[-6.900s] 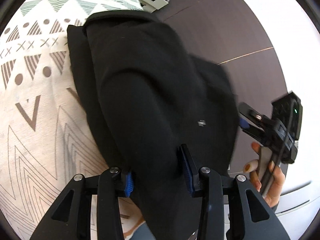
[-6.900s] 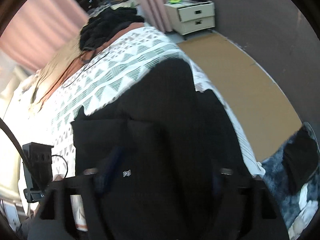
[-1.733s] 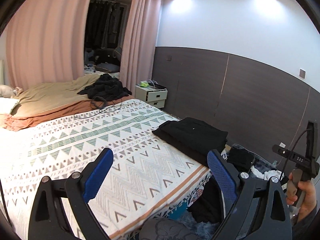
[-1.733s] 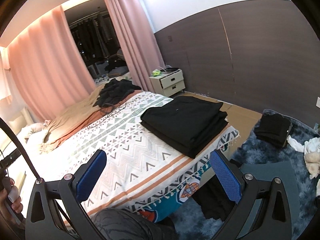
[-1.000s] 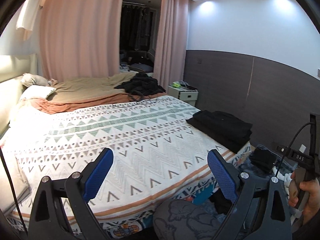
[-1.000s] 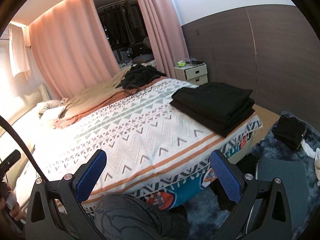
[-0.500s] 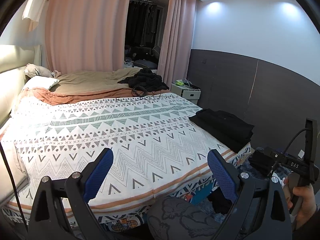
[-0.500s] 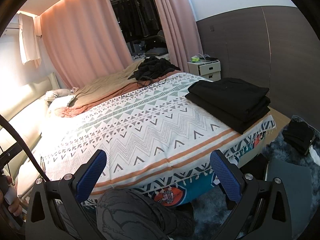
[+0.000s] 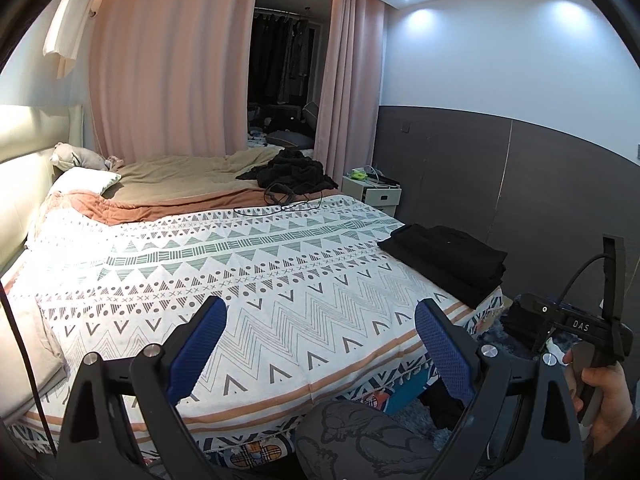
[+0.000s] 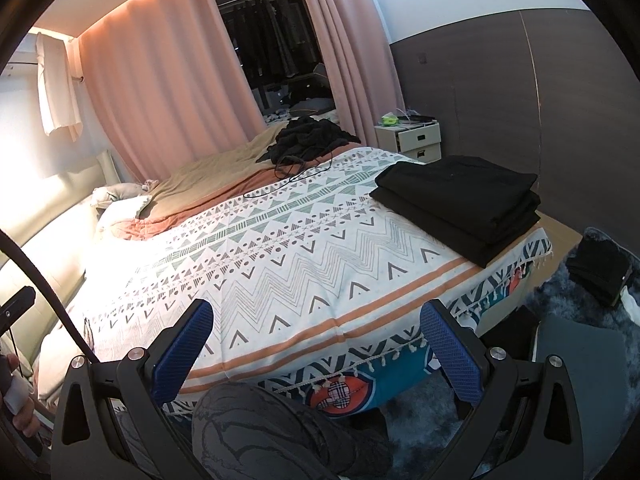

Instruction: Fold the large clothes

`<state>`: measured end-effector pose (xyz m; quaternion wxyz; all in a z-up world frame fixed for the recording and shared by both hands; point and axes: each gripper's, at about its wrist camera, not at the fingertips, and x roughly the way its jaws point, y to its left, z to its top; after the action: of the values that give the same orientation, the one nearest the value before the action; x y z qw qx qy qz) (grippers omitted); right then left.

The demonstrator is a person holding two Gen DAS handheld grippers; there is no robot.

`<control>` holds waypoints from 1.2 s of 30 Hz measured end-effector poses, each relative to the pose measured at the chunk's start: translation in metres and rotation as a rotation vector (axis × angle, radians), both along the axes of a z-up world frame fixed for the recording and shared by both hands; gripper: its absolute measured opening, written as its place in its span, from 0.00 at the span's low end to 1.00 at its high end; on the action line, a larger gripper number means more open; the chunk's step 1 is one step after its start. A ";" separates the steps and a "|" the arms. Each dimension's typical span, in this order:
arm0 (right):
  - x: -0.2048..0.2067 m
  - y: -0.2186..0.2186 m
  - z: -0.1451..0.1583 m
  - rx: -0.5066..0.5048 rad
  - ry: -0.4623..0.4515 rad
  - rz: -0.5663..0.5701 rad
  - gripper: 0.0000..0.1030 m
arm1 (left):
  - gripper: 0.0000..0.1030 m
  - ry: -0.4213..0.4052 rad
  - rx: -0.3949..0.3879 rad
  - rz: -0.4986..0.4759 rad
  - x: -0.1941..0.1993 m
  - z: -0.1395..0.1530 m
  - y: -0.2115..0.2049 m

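Your left gripper (image 9: 320, 336) and right gripper (image 10: 318, 338) both hang empty, fingers spread wide, well back from the bed (image 9: 280, 300). The folded black clothes (image 10: 460, 200) sit stacked on the patterned blanket (image 10: 280, 264) at the bed's far right corner. A nightstand (image 10: 412, 140) against the dark wall panel (image 9: 460, 168) has a drawer slightly open; its contents cannot be made out. A loose black heap (image 9: 292, 172) lies on the tan cover (image 9: 180, 180) beyond. Pink curtains (image 9: 168, 80) hang behind. Your knee (image 10: 264, 432) shows below.
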<state>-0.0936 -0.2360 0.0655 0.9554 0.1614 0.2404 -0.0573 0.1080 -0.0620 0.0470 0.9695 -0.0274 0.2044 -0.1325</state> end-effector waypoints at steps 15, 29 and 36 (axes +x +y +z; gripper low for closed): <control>-0.003 0.002 0.003 0.013 0.005 -0.010 1.00 | 0.94 -0.013 -0.002 0.014 -0.003 0.003 0.002; -0.003 0.006 0.005 0.001 0.022 0.002 1.00 | 0.94 -0.004 -0.021 0.009 -0.005 0.003 0.003; -0.006 0.015 0.005 -0.018 0.028 0.012 1.00 | 0.94 -0.001 -0.033 0.001 -0.006 0.000 0.005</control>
<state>-0.0992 -0.2214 0.0704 0.9537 0.1505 0.2542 -0.0559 0.1021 -0.0573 0.0473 0.9691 -0.0434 0.2017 -0.1354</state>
